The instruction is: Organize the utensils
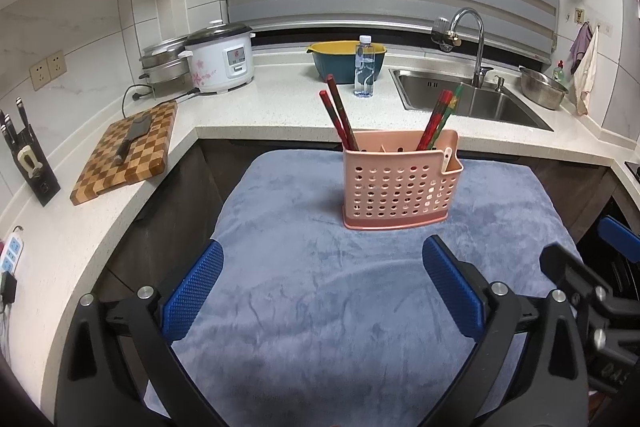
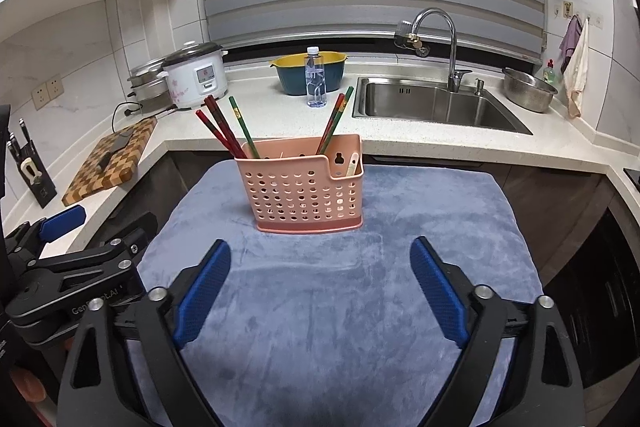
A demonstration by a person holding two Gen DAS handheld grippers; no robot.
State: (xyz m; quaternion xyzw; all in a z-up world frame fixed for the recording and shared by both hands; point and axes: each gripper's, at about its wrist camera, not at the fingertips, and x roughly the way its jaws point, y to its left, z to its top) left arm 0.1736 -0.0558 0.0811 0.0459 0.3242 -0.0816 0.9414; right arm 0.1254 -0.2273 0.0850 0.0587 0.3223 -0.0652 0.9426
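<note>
Chopsticks [image 2: 224,131] lean loose in the pink holder [image 2: 300,191] on the blue cloth [image 2: 320,307] just ahead of both wide-open, empty tongs, left tongs [image 1: 320,291] and right tongs [image 2: 320,291]; a careless reach likely tips the light holder or spills them.
</note>
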